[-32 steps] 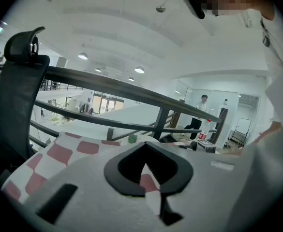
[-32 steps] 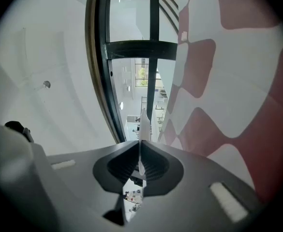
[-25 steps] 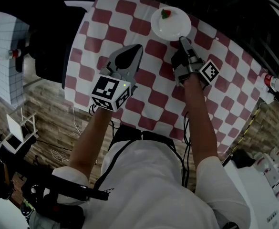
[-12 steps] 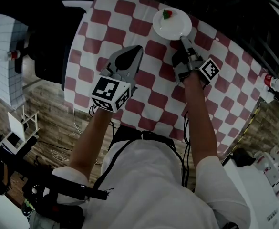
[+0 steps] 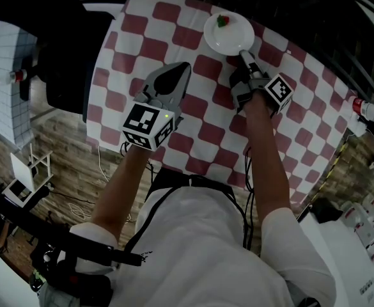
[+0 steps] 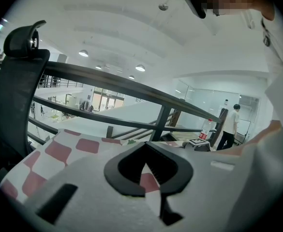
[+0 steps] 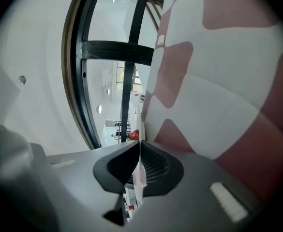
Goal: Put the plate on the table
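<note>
A white plate (image 5: 228, 34) carrying a strawberry (image 5: 222, 20) is at the far side of the red-and-white checkered table (image 5: 193, 133). My right gripper (image 5: 243, 54) is shut on the plate's near rim. In the right gripper view the thin white rim (image 7: 139, 175) runs between the closed jaws of that gripper (image 7: 140, 144), and the strawberry (image 7: 133, 135) shows as a red spot beyond. My left gripper (image 5: 185, 64) hovers over the cloth left of the plate, shut and holding nothing. Its tips (image 6: 144, 145) meet in the left gripper view.
A black office chair (image 5: 65, 50) stands by the table's left edge and also shows as a chair back (image 6: 15, 95). A red-capped bottle (image 5: 366, 109) sits off the table's right side. A black railing (image 6: 131, 88) runs beyond the table, and a person (image 6: 230, 127) stands far off.
My right gripper and the plate have shifted slightly farther across the table. The left gripper has stayed where it was.
</note>
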The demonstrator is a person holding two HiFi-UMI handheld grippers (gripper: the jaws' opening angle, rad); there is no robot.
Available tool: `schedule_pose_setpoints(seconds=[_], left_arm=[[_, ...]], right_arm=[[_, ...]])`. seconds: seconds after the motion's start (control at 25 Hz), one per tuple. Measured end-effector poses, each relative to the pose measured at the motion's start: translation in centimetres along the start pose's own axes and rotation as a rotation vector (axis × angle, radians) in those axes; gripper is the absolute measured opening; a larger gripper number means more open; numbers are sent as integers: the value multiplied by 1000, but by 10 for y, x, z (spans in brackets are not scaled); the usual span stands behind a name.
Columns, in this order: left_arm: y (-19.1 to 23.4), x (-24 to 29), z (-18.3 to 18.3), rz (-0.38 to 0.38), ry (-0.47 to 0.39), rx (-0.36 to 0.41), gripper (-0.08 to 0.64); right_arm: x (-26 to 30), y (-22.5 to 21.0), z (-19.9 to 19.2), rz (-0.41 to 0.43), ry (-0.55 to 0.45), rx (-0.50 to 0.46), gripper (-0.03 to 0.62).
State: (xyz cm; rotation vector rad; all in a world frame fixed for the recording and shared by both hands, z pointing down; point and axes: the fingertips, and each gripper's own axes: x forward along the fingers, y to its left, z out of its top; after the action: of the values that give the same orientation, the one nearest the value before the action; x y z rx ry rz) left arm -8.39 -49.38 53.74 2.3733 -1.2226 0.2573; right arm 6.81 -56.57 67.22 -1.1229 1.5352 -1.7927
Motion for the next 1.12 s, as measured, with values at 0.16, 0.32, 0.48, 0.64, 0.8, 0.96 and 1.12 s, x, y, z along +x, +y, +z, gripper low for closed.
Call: schedule_pose_setpoints(seconds=[0.16,0.32,0.48,0.64,0.8,0.96,1.12], left_arm=[[-2,-1,-4,0,13,-8,2],[-3,-2,-6,3,22,-13,2],[-4,-4,-4,-1,23,-12,2],[-5,-9,-2,3,21,-9,2],[-6,-15,1,6,15,-8,2],[-13,-22,5,1,10,-1,2],[-18,-31,8,3,6,7,2]], right_arm=[[-1,-8,3,-52,-16,-10,20],[-1,-11,3,-96,-16,-22,23],[0,-14,5,-132,-29,-33,25],[1,-8,3,-137,-21,-59,84],[-2,-4,-3,-168,3,-88,183],[-13,-4,-5,-185,6,-95,209],[-24,-1,-6,-176,-1,-96,209]])
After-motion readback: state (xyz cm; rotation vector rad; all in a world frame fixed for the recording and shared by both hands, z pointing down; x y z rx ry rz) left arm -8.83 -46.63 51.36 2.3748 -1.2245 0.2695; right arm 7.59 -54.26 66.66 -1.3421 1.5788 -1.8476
